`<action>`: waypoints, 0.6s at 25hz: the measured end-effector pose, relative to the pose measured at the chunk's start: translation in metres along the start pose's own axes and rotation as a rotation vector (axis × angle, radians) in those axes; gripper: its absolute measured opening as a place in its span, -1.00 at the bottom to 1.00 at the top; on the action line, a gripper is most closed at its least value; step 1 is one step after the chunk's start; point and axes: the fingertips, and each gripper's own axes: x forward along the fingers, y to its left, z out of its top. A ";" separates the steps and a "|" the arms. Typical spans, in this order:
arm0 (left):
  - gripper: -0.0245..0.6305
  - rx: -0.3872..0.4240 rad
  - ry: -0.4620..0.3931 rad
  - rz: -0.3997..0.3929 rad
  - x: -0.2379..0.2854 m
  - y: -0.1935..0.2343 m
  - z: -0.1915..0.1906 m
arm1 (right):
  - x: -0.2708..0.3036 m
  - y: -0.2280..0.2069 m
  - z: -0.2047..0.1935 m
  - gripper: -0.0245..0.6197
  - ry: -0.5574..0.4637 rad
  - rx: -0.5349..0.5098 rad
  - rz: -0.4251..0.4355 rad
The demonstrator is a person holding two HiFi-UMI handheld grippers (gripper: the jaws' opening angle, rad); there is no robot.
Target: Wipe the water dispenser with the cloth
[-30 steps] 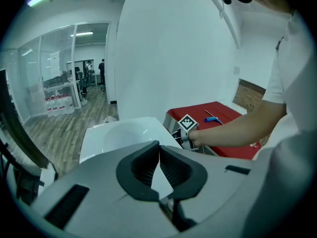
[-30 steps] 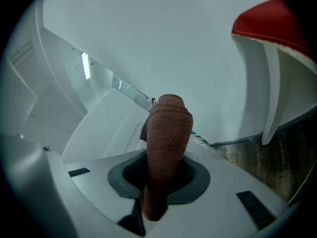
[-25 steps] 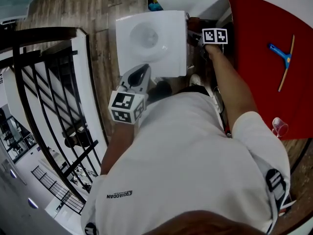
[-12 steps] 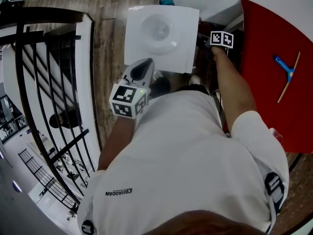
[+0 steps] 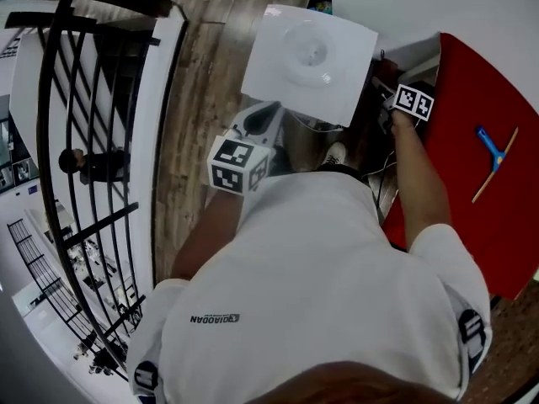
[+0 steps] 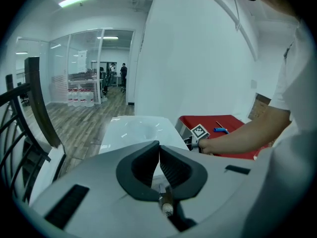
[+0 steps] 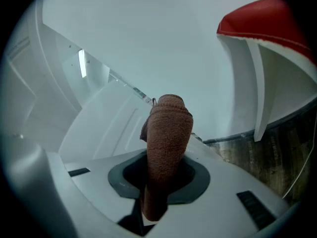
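The left gripper [image 6: 159,151] is held out in front of the person's white shirt [image 5: 328,284], level with the near edge of the dispenser [image 5: 307,57]. Its jaws are pressed together at the tips with nothing between them.

The right gripper [image 7: 166,168] reaches down on the other side, into the gap between the dispenser and the red tabletop [image 5: 497,200]. Its jaws are clamped on a brown cloth [image 7: 167,130]. The cloth stands up out of the jaws as a thick folded roll, and its top end lies against a white slanted panel of the dispenser's side. Whether it actually presses on that panel cannot be told.

From above, the dispenser shows as a white square top with a shallow round dish in the middle. It stands on a wood floor [image 5: 210,40], just beside the tabletop's white edge.

A blue squeegee [image 5: 491,146] with a pale stick handle lies on the tabletop, well apart from the right gripper.

Across the floor on the left runs a black railing [image 5: 84,124] with a white base.
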 end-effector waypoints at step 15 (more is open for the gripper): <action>-0.92 0.005 -0.107 -0.164 -0.093 0.026 -0.035 | -0.157 0.212 -0.044 -0.69 -0.413 -0.110 0.176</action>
